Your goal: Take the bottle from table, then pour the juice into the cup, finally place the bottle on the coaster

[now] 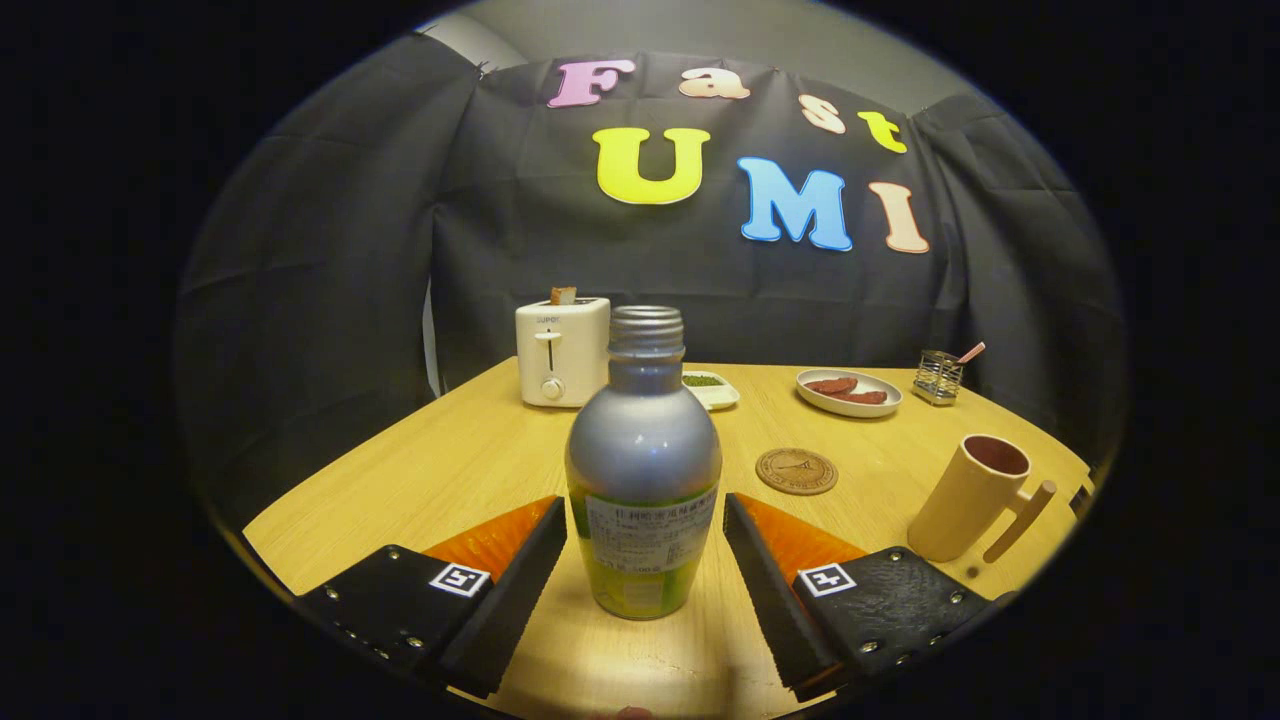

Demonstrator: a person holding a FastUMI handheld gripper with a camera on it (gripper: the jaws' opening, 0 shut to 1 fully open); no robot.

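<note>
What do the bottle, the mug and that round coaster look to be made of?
Bottle, standing between the open gripper fingers: probably metal, matte silver shoulder, threaded neck, paper-like label. Mug: perhaps ceramic, matte cream, with a wooden-looking handle. Coaster: likely wood or cork, brown with an engraved mark.

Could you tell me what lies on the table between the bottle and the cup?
The round coaster lies between bottle and cup, slightly farther back, in the gripper view.
</note>
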